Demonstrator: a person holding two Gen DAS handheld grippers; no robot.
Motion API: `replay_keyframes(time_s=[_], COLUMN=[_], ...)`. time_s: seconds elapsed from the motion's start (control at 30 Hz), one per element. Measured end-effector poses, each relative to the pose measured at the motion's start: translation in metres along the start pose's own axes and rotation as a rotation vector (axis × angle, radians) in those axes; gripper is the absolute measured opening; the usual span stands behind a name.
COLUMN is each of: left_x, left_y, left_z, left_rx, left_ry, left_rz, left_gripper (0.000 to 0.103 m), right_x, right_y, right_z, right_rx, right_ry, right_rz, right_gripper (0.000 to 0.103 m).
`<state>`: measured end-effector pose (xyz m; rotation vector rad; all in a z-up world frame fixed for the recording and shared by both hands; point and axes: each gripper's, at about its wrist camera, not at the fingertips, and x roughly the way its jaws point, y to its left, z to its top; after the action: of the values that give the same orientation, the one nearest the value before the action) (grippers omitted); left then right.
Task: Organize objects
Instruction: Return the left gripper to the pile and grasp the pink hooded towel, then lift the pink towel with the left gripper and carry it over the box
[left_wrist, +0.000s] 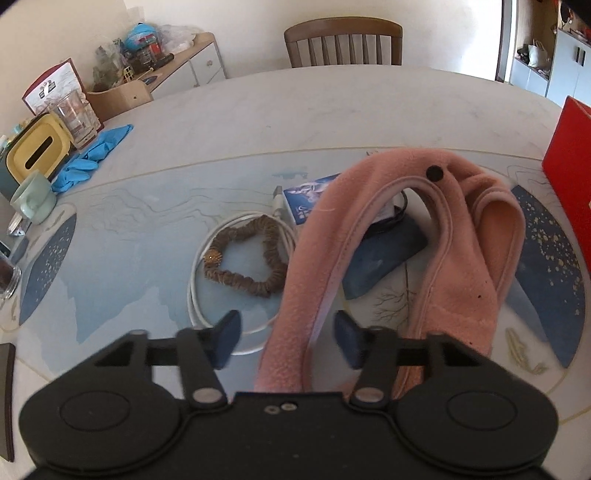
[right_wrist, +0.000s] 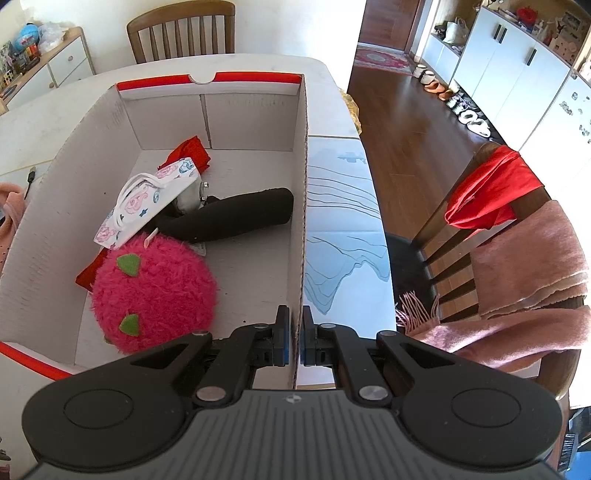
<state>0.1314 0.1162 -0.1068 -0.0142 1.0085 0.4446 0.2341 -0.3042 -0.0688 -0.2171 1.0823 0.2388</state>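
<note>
A pink fleece garment (left_wrist: 461, 266) with a black snap lies bunched on the table mat. One strip of it runs between the fingers of my left gripper (left_wrist: 288, 341), which stands open with small gaps on both sides. Beside it lie a brown scrunchie (left_wrist: 243, 266) on a coiled white cable (left_wrist: 199, 295), a blue pouch (left_wrist: 384, 258) and a blue card packet (left_wrist: 306, 195). My right gripper (right_wrist: 295, 339) is shut on the right wall of the red-and-white cardboard box (right_wrist: 301, 203). Inside the box are a pink plush ball (right_wrist: 155, 291), a black roll (right_wrist: 236, 218), a floral pouch (right_wrist: 147, 199) and red cloth (right_wrist: 190, 151).
The box's red outside (left_wrist: 569, 177) stands at the table's right. At the left edge sit a yellow tissue box (left_wrist: 37, 151), a glass (left_wrist: 75, 118), a green mug (left_wrist: 33, 199) and blue gloves (left_wrist: 92, 155). A chair (left_wrist: 343, 42) is behind the table; another (right_wrist: 517, 240) with draped cloths stands right.
</note>
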Motion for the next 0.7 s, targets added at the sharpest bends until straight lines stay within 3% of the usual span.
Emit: replay_keyframes(time_s=[0.1,0.2,0.7], left_x=[-0.003,-0.011,-0.087], left_y=[0.002,0.000,-0.032], left_z=[0.000,0.001,0.037], left_rx=[0.000,0.009,0.050], left_ry=[-0.006,-0.024,-0.156], left_rz=[-0.018,-0.033,-0.237], left_gripper=[0.019,0.006,0.005], right_x=[0.000,0.000,-0.001], right_y=[0.000,-0.001,0.000], right_z=[0.000,0.000,0.001], right_rx=[0.002,0.003,-0.002], right_ry=[0.000,-0.001,-0.003], right_rz=[0.001,0.001,-0.003], right_gripper=[0.004,0.004,0.004])
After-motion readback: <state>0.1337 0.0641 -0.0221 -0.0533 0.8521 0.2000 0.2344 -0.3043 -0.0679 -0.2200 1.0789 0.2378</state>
